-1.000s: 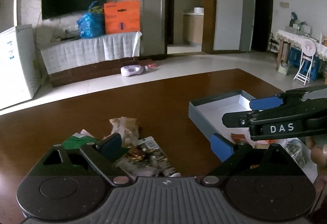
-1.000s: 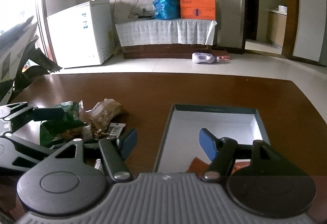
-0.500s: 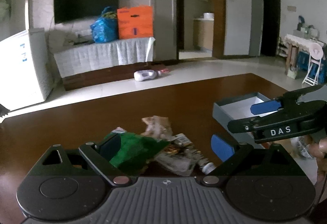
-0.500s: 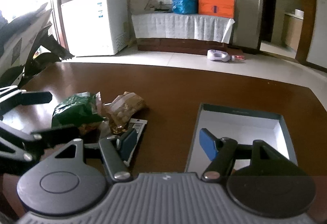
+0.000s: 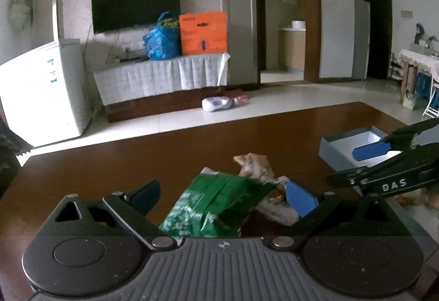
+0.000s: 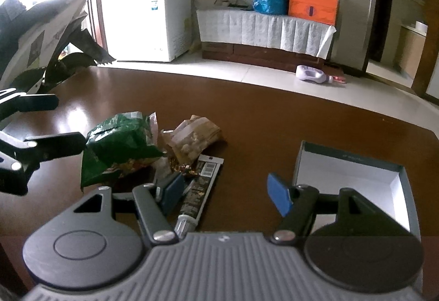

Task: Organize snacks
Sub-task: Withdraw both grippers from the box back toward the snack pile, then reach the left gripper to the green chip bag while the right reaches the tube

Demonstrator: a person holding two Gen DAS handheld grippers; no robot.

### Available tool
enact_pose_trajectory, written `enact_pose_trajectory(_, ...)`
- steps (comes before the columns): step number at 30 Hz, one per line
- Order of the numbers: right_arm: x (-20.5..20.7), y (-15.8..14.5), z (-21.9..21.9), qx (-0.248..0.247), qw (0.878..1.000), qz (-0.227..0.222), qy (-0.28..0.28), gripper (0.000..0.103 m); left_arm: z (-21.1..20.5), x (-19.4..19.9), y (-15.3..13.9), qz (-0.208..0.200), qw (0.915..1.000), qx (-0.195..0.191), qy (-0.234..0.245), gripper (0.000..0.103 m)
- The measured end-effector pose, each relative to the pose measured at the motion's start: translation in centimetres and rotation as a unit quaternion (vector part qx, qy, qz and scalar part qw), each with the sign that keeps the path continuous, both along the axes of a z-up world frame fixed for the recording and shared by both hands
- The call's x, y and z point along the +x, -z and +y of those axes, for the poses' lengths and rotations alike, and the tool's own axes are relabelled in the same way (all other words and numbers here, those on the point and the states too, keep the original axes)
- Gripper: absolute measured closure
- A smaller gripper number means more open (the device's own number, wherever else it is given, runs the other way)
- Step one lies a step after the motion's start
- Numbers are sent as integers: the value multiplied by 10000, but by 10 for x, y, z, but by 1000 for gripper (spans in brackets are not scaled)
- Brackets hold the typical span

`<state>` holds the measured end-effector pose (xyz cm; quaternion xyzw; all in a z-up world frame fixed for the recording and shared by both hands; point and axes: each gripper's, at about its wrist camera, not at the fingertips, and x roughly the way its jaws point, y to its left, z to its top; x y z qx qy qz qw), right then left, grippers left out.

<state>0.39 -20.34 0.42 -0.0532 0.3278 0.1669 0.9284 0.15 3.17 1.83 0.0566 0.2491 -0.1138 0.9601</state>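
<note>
Item: snack heap on the dark bench, left of the open grey box.
Green bag: nearest piece, lying directly between the spread fingers of the left gripper, long axis running away from the fingers and slightly rightward.
Tan nut bag: just behind the green bag, touching it.
Dark tube: beside the right gripper, whose fingers stand apart, empty.
Judgement: left gripper is nearer the green bag; the box lies to its right.
</note>
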Motion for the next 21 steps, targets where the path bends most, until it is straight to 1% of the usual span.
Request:
enact_pose_trajectory(4, 0, 4, 3, -45, 10000, 34, -42, 34, 6, 1, 4, 85, 9999, 41, -64, 4)
enact_pose_trajectory(10, 1, 11, 12, -117, 9998, 96, -151, 34, 11, 8, 10, 276, 9996, -51, -37, 4)
enact_pose_trajectory(12, 3, 15, 16, -171, 9997, 120, -161, 34, 9, 13, 12, 302, 9995, -16, 3, 4)
enact_pose_trajectory(16, 9, 20, 17, -117, 9998, 157, -79, 34, 8, 21, 14, 293, 9995, 105, 31, 4)
enact_pose_trajectory(21, 17, 23, 19, -90, 9998, 193, 9, 34, 17, 38, 17, 399, 9991, 60, 88, 4)
